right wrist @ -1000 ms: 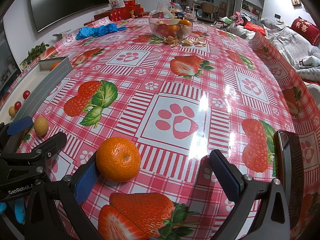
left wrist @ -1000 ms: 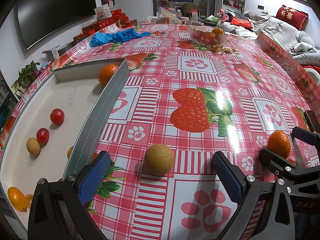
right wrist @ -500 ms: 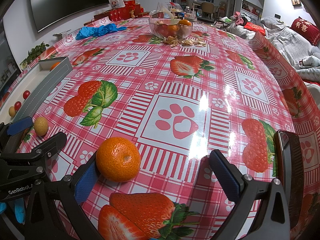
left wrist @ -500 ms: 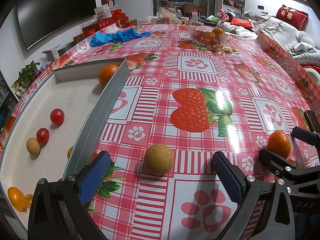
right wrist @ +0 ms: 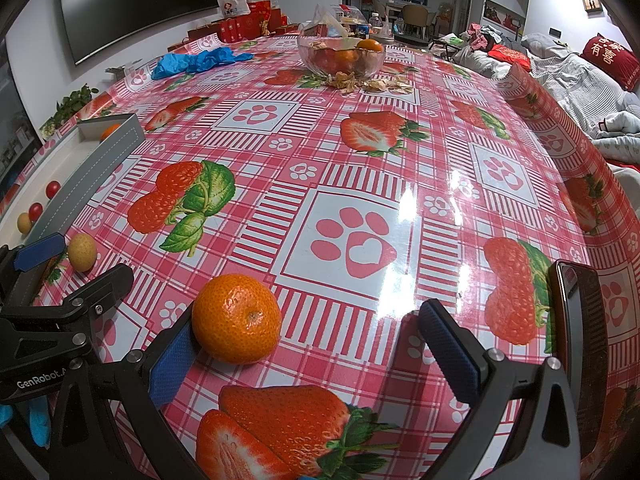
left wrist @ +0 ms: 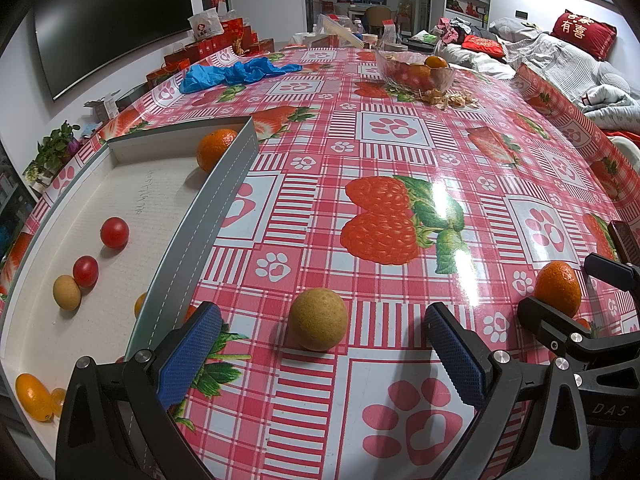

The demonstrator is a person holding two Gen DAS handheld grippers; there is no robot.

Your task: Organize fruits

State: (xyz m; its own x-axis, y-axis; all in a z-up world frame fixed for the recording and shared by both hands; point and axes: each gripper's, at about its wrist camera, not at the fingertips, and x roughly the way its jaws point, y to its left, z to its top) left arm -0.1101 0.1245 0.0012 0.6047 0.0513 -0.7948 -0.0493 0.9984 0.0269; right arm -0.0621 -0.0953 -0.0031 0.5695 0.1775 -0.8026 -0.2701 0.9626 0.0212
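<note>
both claws gape wide, holding nothing. left claw (left wrist: 316,356) frames the longan (left wrist: 318,319) on the table (left wrist: 400,184) beside the tray (left wrist: 208,216); ease forward, close gently. right claw (right wrist: 308,352) should centre on the orange (right wrist: 236,318), which touches its left pad.

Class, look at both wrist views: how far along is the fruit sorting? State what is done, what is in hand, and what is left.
Done: the tray already holds several fruits, among them two red tomatoes and an orange.

In hand: nothing gripped. The left gripper is open around the tan round fruit; the right gripper is open, its left pad beside the mandarin.

Left: grasp both and move them into the tray.
</note>
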